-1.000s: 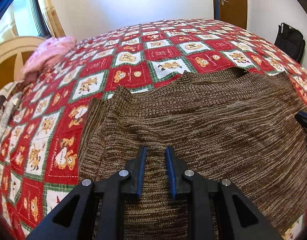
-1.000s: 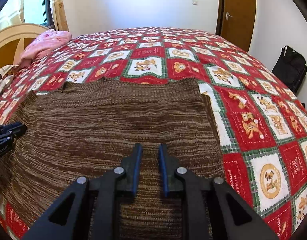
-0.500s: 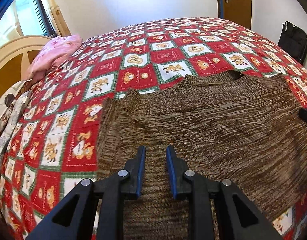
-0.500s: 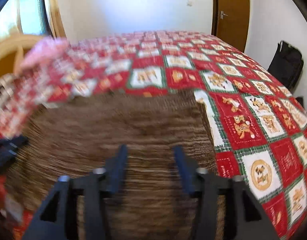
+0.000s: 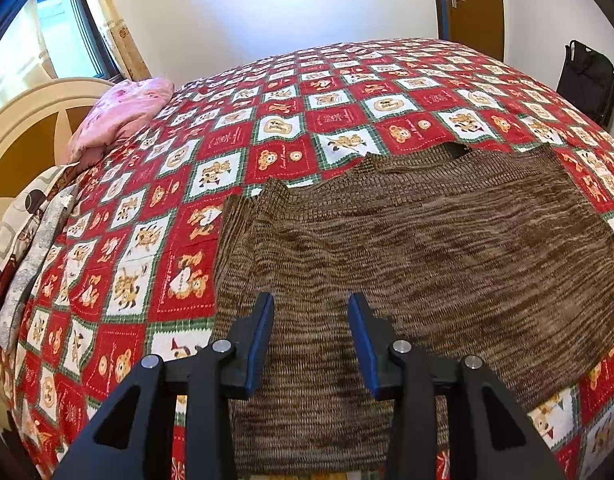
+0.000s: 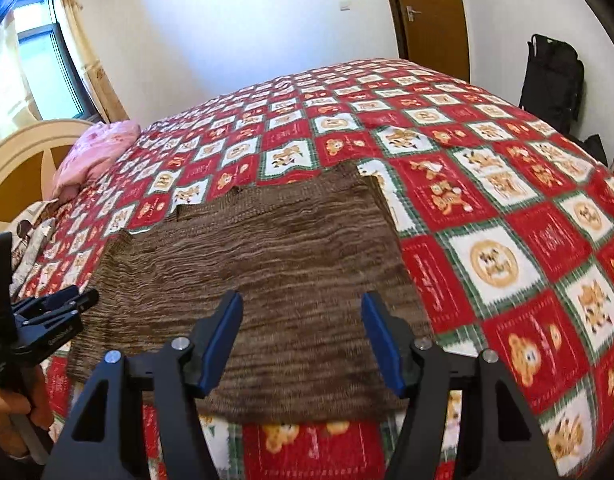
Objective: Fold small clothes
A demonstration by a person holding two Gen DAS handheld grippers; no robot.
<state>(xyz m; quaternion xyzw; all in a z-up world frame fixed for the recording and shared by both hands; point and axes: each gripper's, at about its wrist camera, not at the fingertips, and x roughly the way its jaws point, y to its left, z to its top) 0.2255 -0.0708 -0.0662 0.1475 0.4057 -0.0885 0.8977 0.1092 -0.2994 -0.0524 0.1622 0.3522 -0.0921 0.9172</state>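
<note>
A brown knitted garment (image 5: 427,248) lies flat on the red patchwork bedspread (image 5: 307,120), folded into a rough rectangle. My left gripper (image 5: 311,308) hovers above its near left part; its jaws are opening and nothing is between them. In the right wrist view the same garment (image 6: 275,264) fills the middle. My right gripper (image 6: 303,308) stands open above its near edge, with nothing between the pads. The left gripper (image 6: 83,300) shows at the left edge of that view, held by a hand.
A pink pillow (image 5: 123,116) and a cream headboard (image 5: 35,120) lie at the left. Patterned bedding (image 5: 31,232) hangs off the left edge. A black bag (image 6: 555,76) leans by the brown door (image 6: 427,12) at the back right.
Both grippers have risen and pulled back from the garment. The right jaws went from nearly shut to wide. The left jaws have started to part.
</note>
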